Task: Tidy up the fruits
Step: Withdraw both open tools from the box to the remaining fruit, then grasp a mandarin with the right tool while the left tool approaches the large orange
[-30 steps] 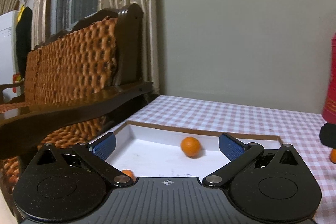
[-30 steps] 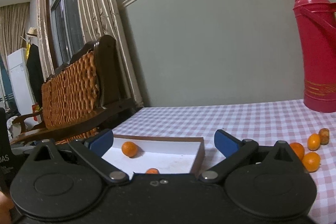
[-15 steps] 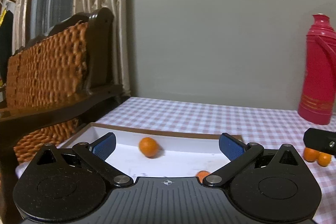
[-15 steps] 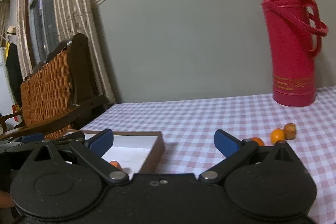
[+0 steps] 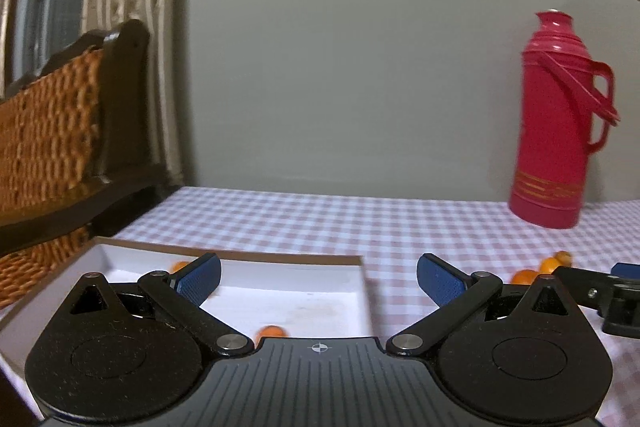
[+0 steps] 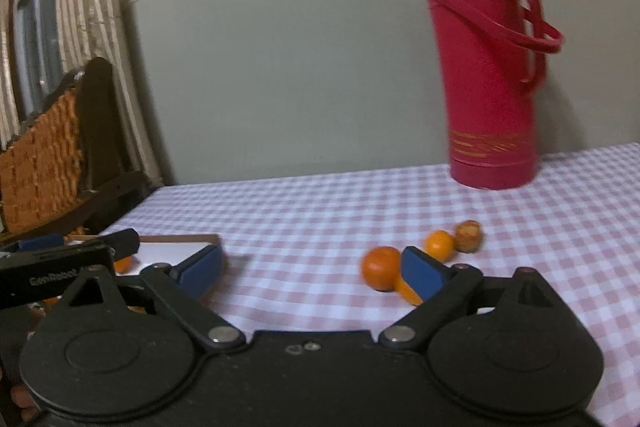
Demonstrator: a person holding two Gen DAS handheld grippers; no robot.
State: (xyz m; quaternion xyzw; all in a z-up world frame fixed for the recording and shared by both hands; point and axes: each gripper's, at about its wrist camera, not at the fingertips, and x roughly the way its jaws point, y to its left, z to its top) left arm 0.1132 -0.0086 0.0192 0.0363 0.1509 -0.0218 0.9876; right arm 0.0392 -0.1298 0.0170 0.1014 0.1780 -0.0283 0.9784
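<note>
Where fingers spread, orange [image 6: 381, 268] just inside right hand-held gripper [image 6: 316, 269]

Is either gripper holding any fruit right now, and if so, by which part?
Nothing is held. The left gripper is open over the white box, and the right gripper is open over the checked tablecloth, near the loose oranges.
</note>
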